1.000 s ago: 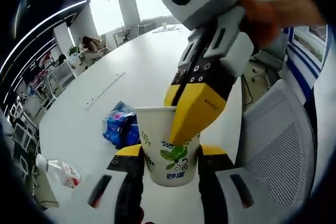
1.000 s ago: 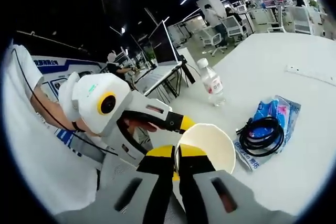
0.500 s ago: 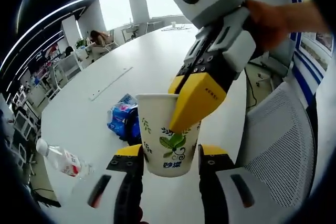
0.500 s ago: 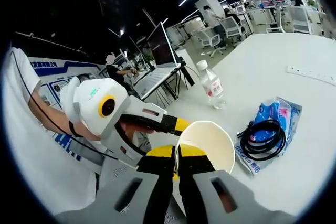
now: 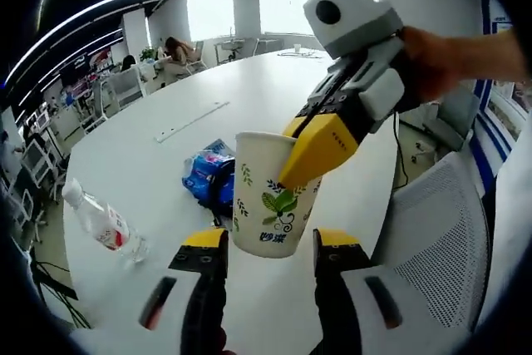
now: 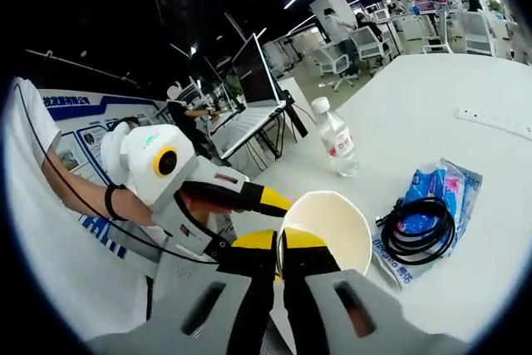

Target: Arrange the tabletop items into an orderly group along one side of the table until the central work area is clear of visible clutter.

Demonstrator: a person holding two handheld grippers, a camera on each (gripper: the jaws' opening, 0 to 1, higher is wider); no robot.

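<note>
Pinching paper cup (image 5: 270,197) by its rim with right tool (image 5: 320,151), above the bench (image 5: 150,180) beside the blue packet (image 5: 208,176). Left tool (image 5: 268,243) open around cup base. Best lowered upright, gently, avoiding crushing the rim.

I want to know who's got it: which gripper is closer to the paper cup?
Right. The right gripper pinches the paper cup's rim, one jaw inside. The left gripper sits just below the cup, jaws apart on either side.
</note>
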